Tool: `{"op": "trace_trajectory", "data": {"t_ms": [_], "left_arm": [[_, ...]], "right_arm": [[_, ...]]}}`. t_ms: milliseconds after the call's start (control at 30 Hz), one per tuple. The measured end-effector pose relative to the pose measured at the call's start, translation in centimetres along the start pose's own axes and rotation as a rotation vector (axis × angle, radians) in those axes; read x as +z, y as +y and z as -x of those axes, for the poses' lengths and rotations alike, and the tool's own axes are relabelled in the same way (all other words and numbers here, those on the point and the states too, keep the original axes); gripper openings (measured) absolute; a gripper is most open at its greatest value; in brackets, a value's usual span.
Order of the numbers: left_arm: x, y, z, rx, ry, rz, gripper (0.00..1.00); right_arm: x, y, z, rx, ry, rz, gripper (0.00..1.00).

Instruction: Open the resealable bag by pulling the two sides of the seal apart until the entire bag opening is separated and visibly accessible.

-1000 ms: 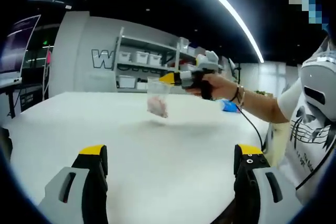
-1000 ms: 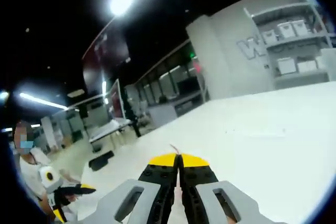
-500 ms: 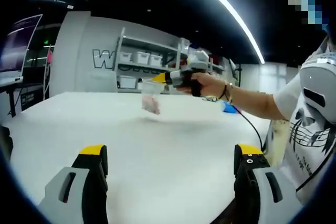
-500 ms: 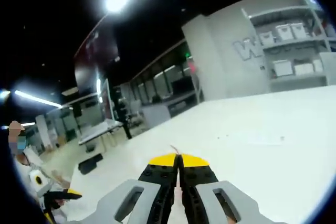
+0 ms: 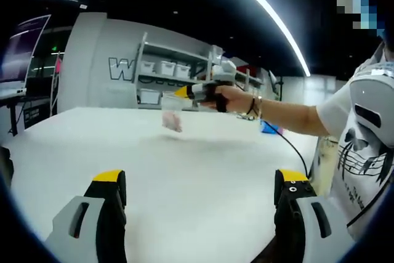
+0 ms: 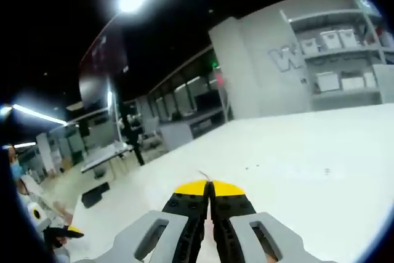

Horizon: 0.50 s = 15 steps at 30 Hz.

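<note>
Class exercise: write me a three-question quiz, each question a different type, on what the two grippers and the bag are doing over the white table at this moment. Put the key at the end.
1. True or false: the left gripper has its jaws spread wide over the white table, with nothing between them.
2. Multiple choice: the resealable bag is (A) lying flat on the table, (B) hanging in the air from the right gripper, (C) held by both grippers.
3. Fill in: in the right gripper view, the yellow-tipped jaws are ____.

Key: 1 true. 2 B. 3 closed, pressed together on the bag's top edge, which is barely visible there.
</note>
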<state>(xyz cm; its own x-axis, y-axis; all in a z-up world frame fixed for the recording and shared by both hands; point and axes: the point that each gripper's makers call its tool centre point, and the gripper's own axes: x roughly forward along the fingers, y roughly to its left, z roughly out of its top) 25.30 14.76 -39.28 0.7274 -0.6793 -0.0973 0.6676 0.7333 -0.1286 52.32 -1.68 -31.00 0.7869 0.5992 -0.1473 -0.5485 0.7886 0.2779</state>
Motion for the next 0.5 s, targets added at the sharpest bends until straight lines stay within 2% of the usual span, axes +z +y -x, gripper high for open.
{"op": "trace_trajectory", "data": {"t_ms": [500], "left_arm": [[0.3, 0.8, -0.7, 0.005, 0.003, 0.009, 0.99]], "right_arm": [[0.9, -3.1, -2.9, -0.045, 0.002, -0.029, 0.0]]}}
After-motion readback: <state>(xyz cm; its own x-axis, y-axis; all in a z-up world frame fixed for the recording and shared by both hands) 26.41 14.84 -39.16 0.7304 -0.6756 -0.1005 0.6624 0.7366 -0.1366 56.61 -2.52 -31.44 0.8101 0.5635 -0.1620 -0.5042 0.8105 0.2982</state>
